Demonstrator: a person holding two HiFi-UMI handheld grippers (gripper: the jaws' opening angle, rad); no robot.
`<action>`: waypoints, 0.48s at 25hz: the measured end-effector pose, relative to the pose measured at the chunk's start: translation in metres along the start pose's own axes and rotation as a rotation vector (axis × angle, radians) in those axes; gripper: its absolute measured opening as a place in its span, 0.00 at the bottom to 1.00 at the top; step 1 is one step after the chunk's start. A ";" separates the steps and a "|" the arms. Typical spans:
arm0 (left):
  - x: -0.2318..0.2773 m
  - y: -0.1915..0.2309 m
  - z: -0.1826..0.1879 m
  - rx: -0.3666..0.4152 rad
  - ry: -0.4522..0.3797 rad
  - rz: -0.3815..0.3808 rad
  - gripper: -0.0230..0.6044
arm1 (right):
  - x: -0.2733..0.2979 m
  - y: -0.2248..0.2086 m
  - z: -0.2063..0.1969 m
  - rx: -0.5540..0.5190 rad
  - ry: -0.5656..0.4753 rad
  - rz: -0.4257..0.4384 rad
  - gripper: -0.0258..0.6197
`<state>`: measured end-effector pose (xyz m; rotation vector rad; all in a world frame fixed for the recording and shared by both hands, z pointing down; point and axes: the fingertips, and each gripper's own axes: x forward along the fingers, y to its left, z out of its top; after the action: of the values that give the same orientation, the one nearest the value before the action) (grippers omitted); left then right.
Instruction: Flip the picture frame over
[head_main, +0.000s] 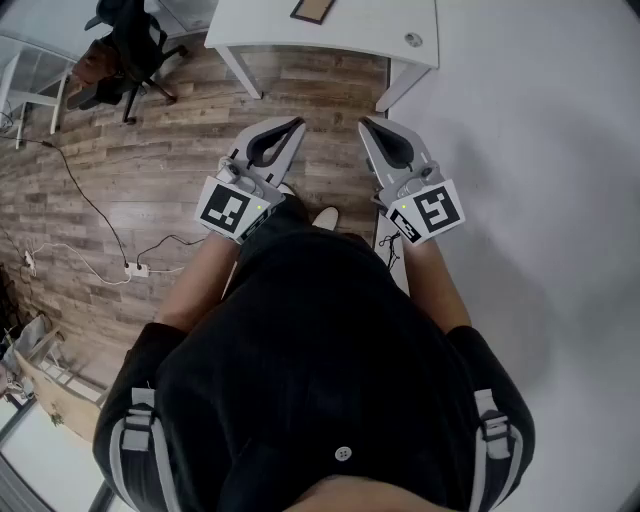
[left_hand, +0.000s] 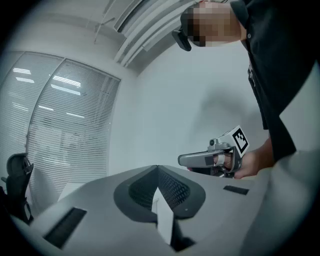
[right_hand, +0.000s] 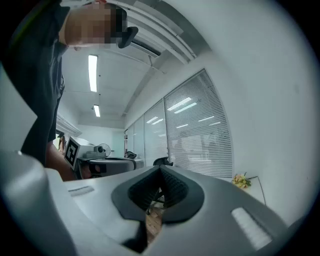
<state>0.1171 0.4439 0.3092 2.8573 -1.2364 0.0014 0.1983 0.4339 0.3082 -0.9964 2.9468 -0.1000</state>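
Head view alone shows the picture frame (head_main: 314, 9): a brown-edged rectangle lying on the white table (head_main: 340, 35) at the top middle of the picture, cut off by the upper edge, with a small round disc (head_main: 413, 40) to its right on the same tabletop. Lower down, over the wooden floor (head_main: 150, 170), the left gripper (head_main: 298, 124) and the right gripper (head_main: 364, 122) are held side by side at the centre. Both point up the picture toward the table and are well apart from the frame. Each has its jaws drawn together to a single tip with nothing between them. An office chair (head_main: 125, 45) stands at the upper left, and cables (head_main: 90, 205) trail across the floor at the left. Left gripper view confirms its jaws are pressed tip to tip at the lower centre. Behind them are window blinds (left_hand: 65, 130) at the left and a plain white wall, and the other gripper is held level in a hand (left_hand: 250, 164) at the right. Right gripper view shows its own jaws likewise meeting, with a strip of floor visible through the slot beneath them. It adds ceiling lights (right_hand: 93, 72) at the upper left and yellow flowers (right_hand: 241, 180) at the right, which no other view shows.
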 end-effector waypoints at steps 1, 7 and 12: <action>0.000 -0.001 -0.002 -0.003 0.004 -0.002 0.04 | -0.001 0.000 -0.001 0.002 0.003 0.001 0.05; 0.001 -0.005 -0.006 -0.006 0.017 -0.008 0.04 | -0.008 -0.001 -0.006 0.006 0.012 -0.003 0.05; -0.001 -0.006 -0.006 -0.012 0.019 -0.007 0.04 | -0.011 -0.002 -0.012 0.018 0.026 -0.024 0.05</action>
<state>0.1208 0.4483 0.3146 2.8451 -1.2186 0.0204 0.2079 0.4395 0.3202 -1.0360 2.9530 -0.1404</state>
